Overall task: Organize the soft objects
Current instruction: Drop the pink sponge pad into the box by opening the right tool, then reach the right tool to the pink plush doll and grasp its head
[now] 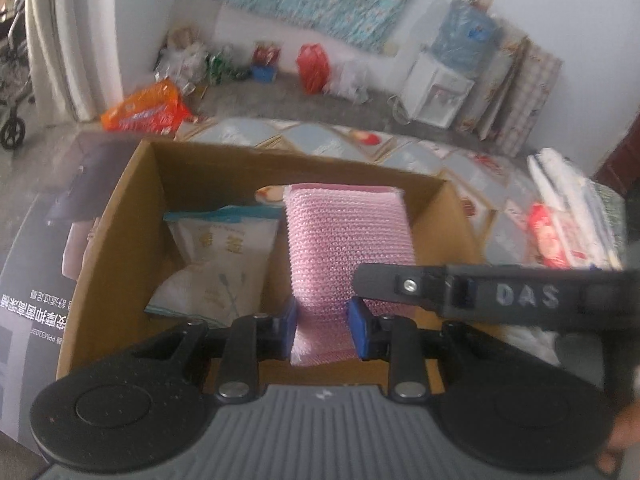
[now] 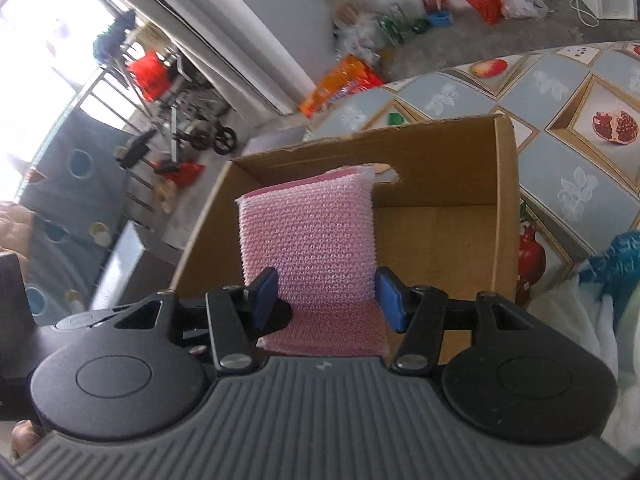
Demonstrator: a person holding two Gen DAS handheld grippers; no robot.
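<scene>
Right now I have a pink sponge [image 1: 348, 240] pinched in my left claw [image 1: 322, 330], its blue pads pressed into the near end so the soft body squeezes narrow between them, while the rest sticks out forward over the open cardboard box [image 1: 132, 184]. I judge that grip keeps it from flopping as it goes in beside the white packet [image 1: 218, 256] lying in the box's left part. In the right wrist view the right claw [image 2: 326, 298] has its pads flanking a pink sponge [image 2: 312, 240]; the right pad touches its edge, but the left pad's contact is unclear, so I cannot tell whether it is clamped. That claw is aimed forward into the box [image 2: 504, 208], which sits on the patterned surface [image 2: 560, 120]. A black claw finger marked DAS crosses in front of the left camera.
</scene>
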